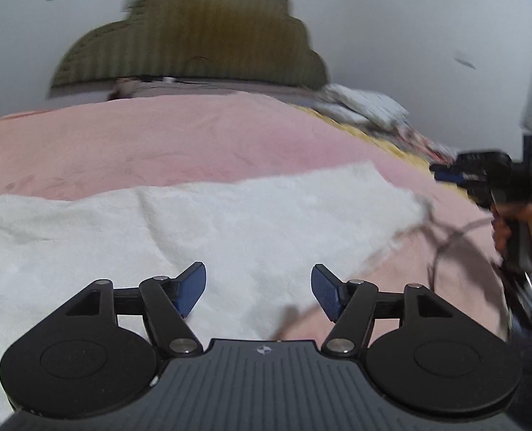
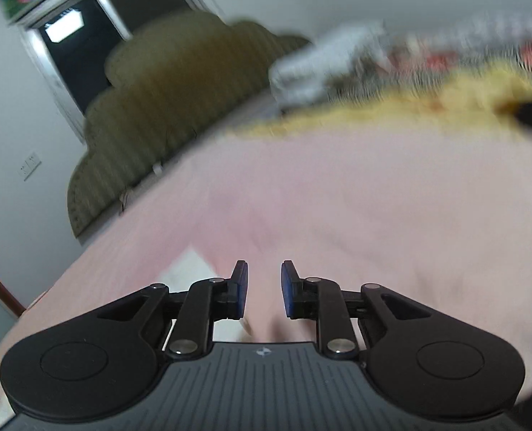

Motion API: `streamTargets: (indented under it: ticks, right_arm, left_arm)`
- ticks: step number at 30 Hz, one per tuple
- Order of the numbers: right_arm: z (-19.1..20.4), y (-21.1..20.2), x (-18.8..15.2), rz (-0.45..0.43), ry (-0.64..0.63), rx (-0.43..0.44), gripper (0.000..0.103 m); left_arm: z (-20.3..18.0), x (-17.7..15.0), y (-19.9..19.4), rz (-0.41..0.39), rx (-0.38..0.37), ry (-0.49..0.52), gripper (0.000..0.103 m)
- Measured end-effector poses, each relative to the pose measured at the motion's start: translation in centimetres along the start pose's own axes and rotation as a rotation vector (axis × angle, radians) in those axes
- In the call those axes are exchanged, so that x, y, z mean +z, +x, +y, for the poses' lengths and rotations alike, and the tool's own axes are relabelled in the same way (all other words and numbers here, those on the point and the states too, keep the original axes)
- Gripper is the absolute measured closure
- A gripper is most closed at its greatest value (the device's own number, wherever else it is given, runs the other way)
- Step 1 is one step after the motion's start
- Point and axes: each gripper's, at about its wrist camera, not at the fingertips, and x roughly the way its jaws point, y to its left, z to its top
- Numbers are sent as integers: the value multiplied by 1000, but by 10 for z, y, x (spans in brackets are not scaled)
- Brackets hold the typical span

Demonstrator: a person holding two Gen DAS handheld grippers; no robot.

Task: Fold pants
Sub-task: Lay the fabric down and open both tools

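On the left we see the white fleecy pants (image 1: 180, 226) spread flat on the pink blanket (image 1: 180, 133), under our left gripper (image 1: 259, 292), whose blue pads stand wide apart with nothing between them. To the right, our right gripper (image 2: 264, 291) shows a narrow gap, gripping nothing, over bare blanket.

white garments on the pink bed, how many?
1: the white fleecy pants spread across the near side of the pink bed cover, under the open left gripper. Blurred pile behind may hide more.
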Motion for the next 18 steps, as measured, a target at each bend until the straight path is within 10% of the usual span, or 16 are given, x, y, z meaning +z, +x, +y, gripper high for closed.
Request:
streamTargets:
  ticks: [4,8,13,18]
  right_arm:
    - [32,60,5,207,-35,220,73]
    - [42,114,-4,349,-174,120,74]
    - [42,75,3,223,-139,108,71]
    - [85,46,-35,401,-372,311,62]
  left_arm:
    - [22,0,17,17,146,-90,32]
    - [17,-13,25,92,212,16,32]
    - [-3,-11,21,23,253,122,25]
    - [0,-17,34,86,278,103,19]
